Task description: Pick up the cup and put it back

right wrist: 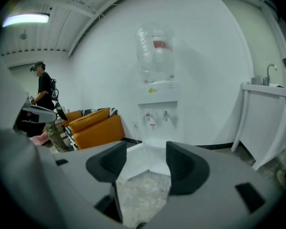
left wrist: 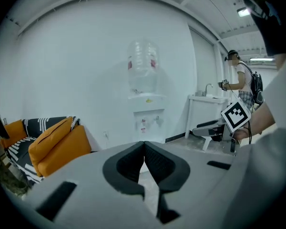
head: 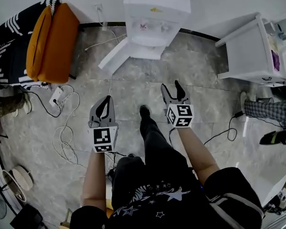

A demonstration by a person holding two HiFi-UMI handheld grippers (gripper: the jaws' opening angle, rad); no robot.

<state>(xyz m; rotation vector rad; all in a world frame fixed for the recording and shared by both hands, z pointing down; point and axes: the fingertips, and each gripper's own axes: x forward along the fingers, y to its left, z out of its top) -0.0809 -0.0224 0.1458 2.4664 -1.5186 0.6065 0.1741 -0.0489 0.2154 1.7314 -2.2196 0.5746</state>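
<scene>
The person stands on the floor [head: 200,70] and faces the water cooler [head: 155,13]. Both grippers are held out in front, up in the air.

The left gripper [left wrist: 144,146] has its fingers [left wrist: 128,163] together, tip to tip, with nothing in them. The right gripper [right wrist: 145,159] has its fingers [right wrist: 183,168] apart, and only floor shows between them.

I can't see the cup in any view. It may be by the cooler or on the white tabletop [head: 248,46] at the right, but that is too small to tell.

So the step now looks like finding the cup and getting near it. To do it well, I think the person should:
- Step closer first, and watch the wires [head: 66,137] on the floor at the left.
- Use the right gripper, since its fingers are ready.
- Bring it in low and level, so one finger goes on each side of the cup.
- Close softly, so the cup does not tip or squash.
- Lift straight up, then set it down flat.
</scene>
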